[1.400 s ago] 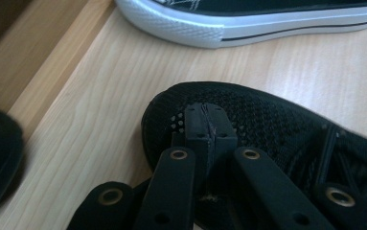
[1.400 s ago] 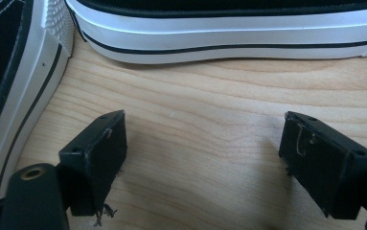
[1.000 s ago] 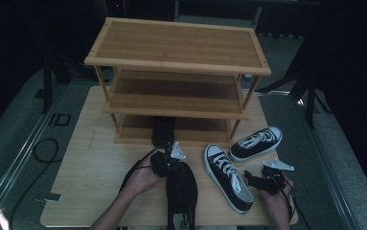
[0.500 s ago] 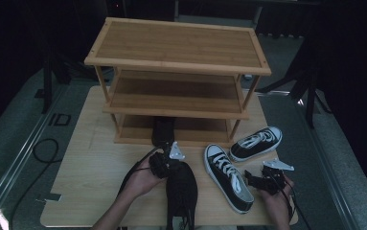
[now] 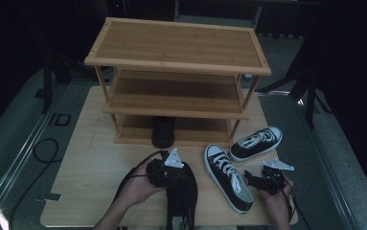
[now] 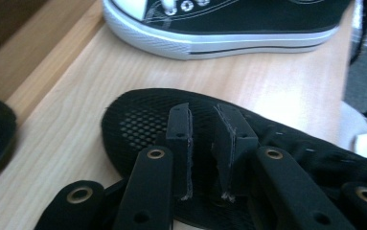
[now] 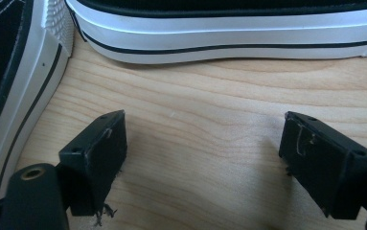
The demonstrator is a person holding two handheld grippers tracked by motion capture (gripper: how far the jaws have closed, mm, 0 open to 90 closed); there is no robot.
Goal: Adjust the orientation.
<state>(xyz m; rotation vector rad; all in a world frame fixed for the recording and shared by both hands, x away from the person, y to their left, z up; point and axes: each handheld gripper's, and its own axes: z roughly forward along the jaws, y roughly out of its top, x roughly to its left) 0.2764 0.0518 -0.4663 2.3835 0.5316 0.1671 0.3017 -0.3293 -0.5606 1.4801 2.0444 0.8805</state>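
From the high view we saw a three-tier wooden shoe rack (image 5: 176,62) standing at the far edge of the table (image 5: 90,182), with one dark shoe (image 5: 163,132) already tucked onto its bottom shelf. Its black mesh partner (image 5: 183,194) lay at the near edge under our left gripper (image 5: 167,173). Two black-and-white sneakers (image 5: 229,177) (image 5: 257,143) waited toward the right edge, beside our right gripper (image 5: 260,181). We judged the job barely a quarter done, with three shoes left to shelve.

In the left gripper view the jaws had just been opening; they stood narrowly apart above the mesh toe (image 6: 143,120), clamping nothing, so that shoe sat released on the table.

In the right gripper view the jaws stood wide over bare wood, empty, with a white sneaker sole (image 7: 229,38) just beyond them.
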